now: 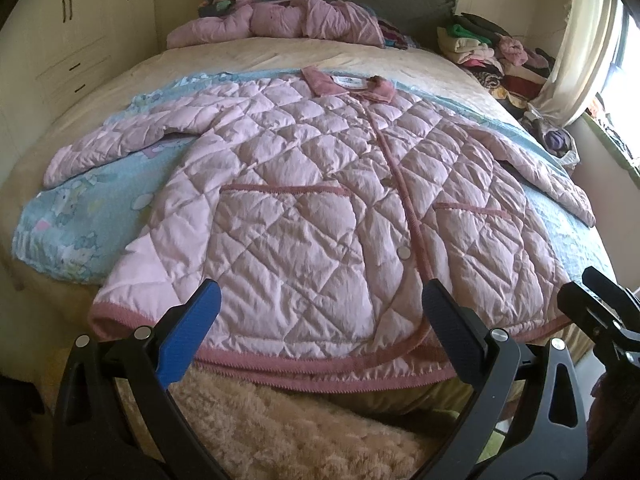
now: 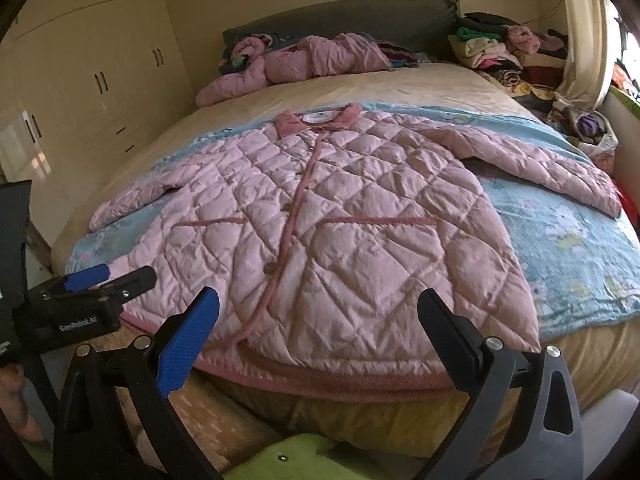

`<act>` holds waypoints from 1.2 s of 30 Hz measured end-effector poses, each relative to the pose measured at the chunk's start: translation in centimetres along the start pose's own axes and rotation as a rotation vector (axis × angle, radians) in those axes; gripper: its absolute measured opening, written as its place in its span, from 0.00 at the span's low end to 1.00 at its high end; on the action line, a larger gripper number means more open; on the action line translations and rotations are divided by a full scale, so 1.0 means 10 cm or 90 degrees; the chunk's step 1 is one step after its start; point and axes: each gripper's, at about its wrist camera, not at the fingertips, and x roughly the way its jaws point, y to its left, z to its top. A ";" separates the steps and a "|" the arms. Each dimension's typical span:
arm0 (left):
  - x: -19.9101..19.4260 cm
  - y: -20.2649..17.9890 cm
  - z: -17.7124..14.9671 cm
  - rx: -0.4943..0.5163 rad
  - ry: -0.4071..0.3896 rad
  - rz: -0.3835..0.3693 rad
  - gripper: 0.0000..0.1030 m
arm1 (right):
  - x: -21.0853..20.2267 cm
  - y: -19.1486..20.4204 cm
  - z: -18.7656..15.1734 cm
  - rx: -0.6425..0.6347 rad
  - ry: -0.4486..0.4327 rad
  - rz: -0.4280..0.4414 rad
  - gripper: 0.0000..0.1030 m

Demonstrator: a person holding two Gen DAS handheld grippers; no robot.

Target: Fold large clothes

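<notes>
Left gripper (image 1: 320,300): jaws spread wide, gripping nothing; one blue pad and one dark pad frame the near hem from just short of it, above a fuzzy tan blanket (image 1: 280,420).
Right gripper (image 2: 318,308): jaws spread wide, empty; held level just short of the hem, pointing along the bed toward the headboard.
Relative pose: both tools sit side by side at the foot of the bed; each appears at the edge of the other's view, the right gripper at the far right of the left view, the left gripper at the far left of the right view.
Quilted pink jacket (image 1: 312,184): lies flat and face up directly ahead of both sets of jaws, front closed, collar at the far end, hem nearest the jaws.
Sleeves: spread out to either side, beyond the outer finger of each tool.
Surface: diamond quilting, lightly wrinkled; darker pink trim along hem, front placket and two pocket openings.
Fasteners: round snaps visible beside the placket.
Collar (image 2: 320,118): darker pink, folded open, white label showing between its points.
Blue cartoon-print sheet (image 2: 568,240): under the jacket, extending past it on both sides.
Bed (image 1: 240,56): cream cover beyond the collar.
Second pink jacket (image 1: 280,20): bunched at the headboard, well beyond the jaws.
Clothes pile (image 2: 504,52): far right corner, beside the curtain.
</notes>
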 end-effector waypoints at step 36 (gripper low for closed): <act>0.04 0.05 1.77 -0.021 -0.071 -0.014 0.92 | 0.18 -0.29 1.92 0.087 -0.094 0.094 0.96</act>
